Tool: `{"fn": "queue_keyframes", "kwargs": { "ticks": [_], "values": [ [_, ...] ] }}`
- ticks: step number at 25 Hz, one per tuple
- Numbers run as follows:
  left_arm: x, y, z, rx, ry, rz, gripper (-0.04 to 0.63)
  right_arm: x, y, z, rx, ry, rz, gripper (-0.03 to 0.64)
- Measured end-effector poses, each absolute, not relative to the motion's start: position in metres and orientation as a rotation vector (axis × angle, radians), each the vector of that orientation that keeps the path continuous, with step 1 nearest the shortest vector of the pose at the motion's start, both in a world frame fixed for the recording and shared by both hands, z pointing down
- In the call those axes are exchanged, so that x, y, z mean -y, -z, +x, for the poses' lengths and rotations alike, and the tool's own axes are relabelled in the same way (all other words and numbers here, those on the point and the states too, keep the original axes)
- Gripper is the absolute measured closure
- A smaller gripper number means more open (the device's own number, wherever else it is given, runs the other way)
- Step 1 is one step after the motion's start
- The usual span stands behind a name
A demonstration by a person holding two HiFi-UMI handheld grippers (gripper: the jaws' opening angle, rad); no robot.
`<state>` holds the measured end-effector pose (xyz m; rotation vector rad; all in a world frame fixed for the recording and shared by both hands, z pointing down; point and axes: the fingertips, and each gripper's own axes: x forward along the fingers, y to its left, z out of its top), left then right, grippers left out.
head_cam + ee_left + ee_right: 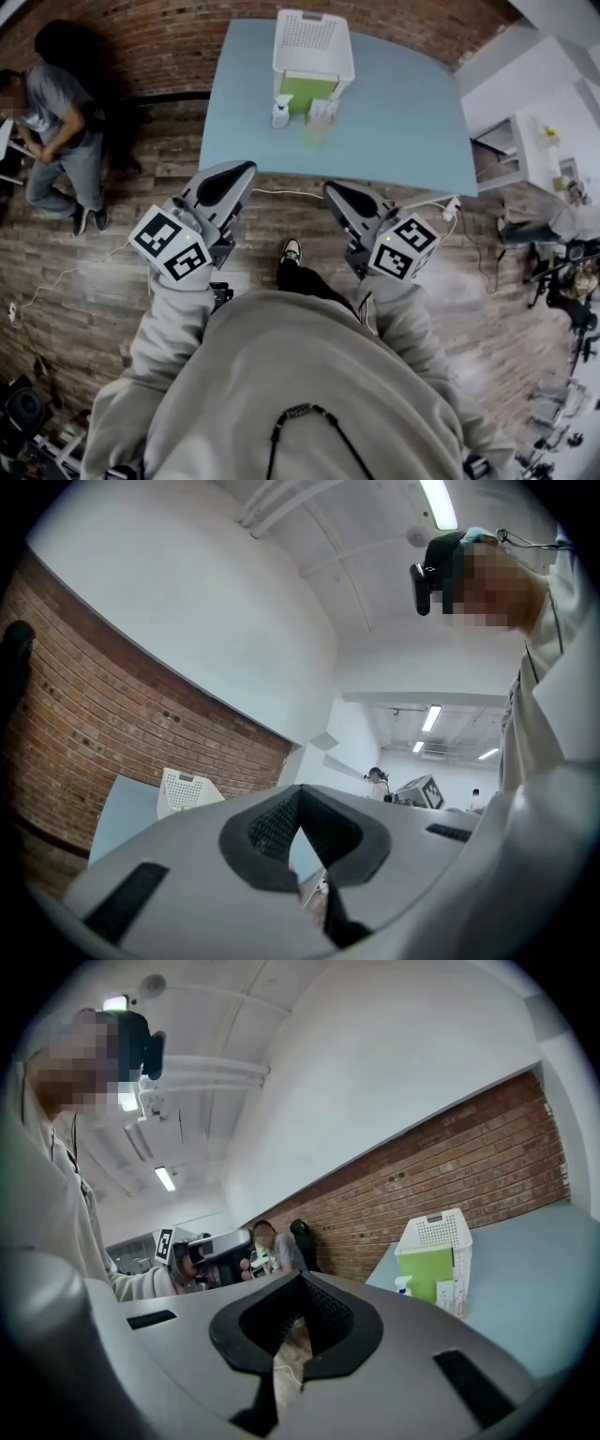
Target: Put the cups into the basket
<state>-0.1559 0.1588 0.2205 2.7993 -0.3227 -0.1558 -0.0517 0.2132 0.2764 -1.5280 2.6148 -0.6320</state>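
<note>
A white perforated basket [283, 54] stands at the far side of the light blue table [403, 122]; it also shows in the left gripper view [185, 789] and the right gripper view [436, 1234]. In front of it are a green box [311, 92], a small white spray bottle [280, 112] and some small clear items [321, 114] that look like cups. My left gripper [246, 170] and right gripper [330, 190] hover over the wooden floor, short of the table's near edge. Both point toward the table, shut, with nothing held.
A person [56, 122] stands at the far left by the brick wall. White shelving [525, 141] and clutter sit to the right of the table. A white cable [281, 193] runs along the floor under the table edge. Another person with a gripper [202, 1255] shows in the right gripper view.
</note>
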Motion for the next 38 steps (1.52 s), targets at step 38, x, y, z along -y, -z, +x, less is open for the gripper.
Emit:
{"fn": "queue_keyframes", "kwargs": {
  "ticks": [38],
  "values": [
    [0.084,-0.208,-0.017,0.329,0.084,2.800,0.598,0.009,-0.285,0.069,-2.606,0.738,-1.451,0.607]
  ]
}}
